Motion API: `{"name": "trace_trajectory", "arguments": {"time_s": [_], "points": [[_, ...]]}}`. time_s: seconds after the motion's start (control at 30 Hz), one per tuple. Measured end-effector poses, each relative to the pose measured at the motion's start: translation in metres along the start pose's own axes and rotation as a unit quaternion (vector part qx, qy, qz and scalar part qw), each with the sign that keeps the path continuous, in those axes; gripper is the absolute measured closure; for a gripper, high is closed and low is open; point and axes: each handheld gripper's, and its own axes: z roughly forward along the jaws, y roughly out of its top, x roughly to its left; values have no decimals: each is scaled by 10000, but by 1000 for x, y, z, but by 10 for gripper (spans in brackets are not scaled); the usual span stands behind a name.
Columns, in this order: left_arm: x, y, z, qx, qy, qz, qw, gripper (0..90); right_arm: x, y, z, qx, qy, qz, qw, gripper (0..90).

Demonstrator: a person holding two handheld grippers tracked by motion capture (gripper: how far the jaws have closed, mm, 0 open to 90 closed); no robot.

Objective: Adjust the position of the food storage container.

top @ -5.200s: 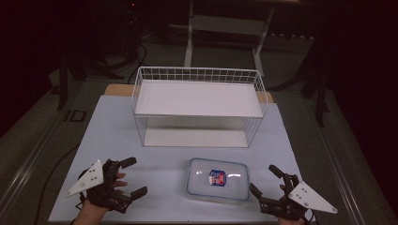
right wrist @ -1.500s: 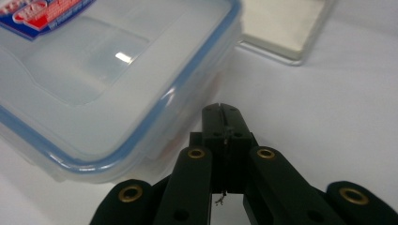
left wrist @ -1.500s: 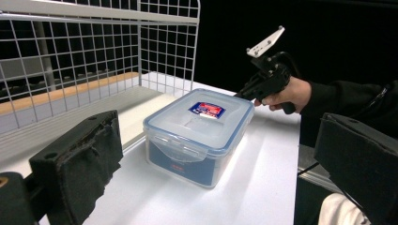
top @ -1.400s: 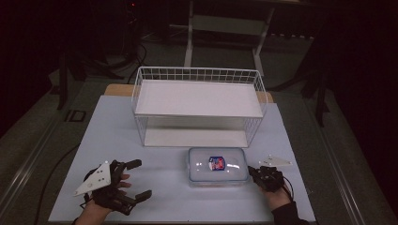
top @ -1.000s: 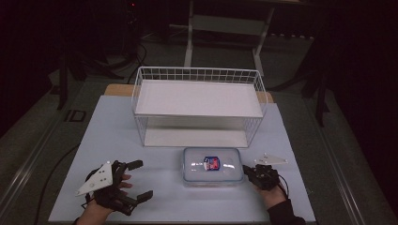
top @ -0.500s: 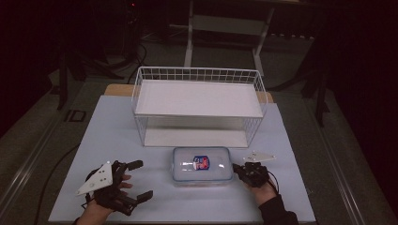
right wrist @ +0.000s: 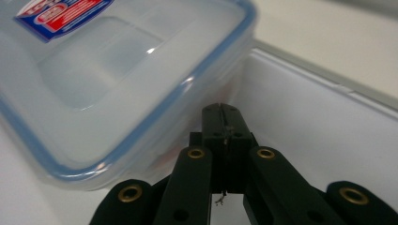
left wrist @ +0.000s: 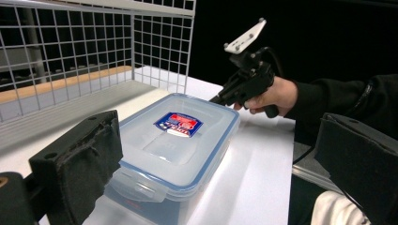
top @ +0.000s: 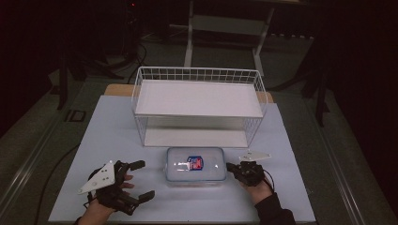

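Plastic box (top: 195, 166) had slid leftward to lower centre; our right gripper (top: 233, 167), jaws closed and empty, pushed it. Left gripper (top: 141, 179) waited, jaws wide.

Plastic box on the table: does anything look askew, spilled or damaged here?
Nothing stands out. The plastic box sits flat with its lid on, square to the wire rack. The right gripper, jaws shut, presses its tip against the box's side; the left gripper is open, apart.

White wire rack (top: 197, 105) on table (top: 300, 187); perhaps stand legs (top: 190, 42) behind.
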Motion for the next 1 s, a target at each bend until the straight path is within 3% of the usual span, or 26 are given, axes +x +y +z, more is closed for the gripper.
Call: {"name": "trace_trajectory", "arguments": {"time_s": [0.17,0.23,0.3,0.4,0.5,0.57,0.67,0.77,0.83,0.9,0.93,1.0], "points": [[2,5,1,125,151,-58,9998,10,-5,2,-16,-233,-219,81,9995,865],[3,9,2,118,184,-117,9997,10,-3,5,-25,-431,-198,118,9988,737],[3,12,3,186,365,-154,9990,10,1,7,-34,-663,-172,25,9976,667],[7,17,5,286,464,-247,9982,10,5,11,-45,-848,8,44,9964,514],[7,22,10,364,396,-399,9978,10,9,15,-51,-1033,327,2,9941,331],[6,24,14,390,428,-355,9977,9,14,17,-55,-1186,427,-175,9919,242],[6,28,20,480,508,-295,9971,9,18,20,-57,-1333,547,-227,9893,143],[11,29,23,554,542,-431,9961,9,21,22,-58,-1541,711,-194,9853,130],[14,30,26,693,641,-544,9941,9,22,21,-60,-1726,783,-214,9816,140],[19,29,31,791,722,-653,9921,8,23,20,-61,-1770,620,-327,9817,141],[19,29,31,791,722,-653,9921,9,24,18,-60,-1890,397,-504,9799,141],[22,31,34,826,809,-693,9909,9,23,18,-59,-1865,475,-579,9796,141]]}}
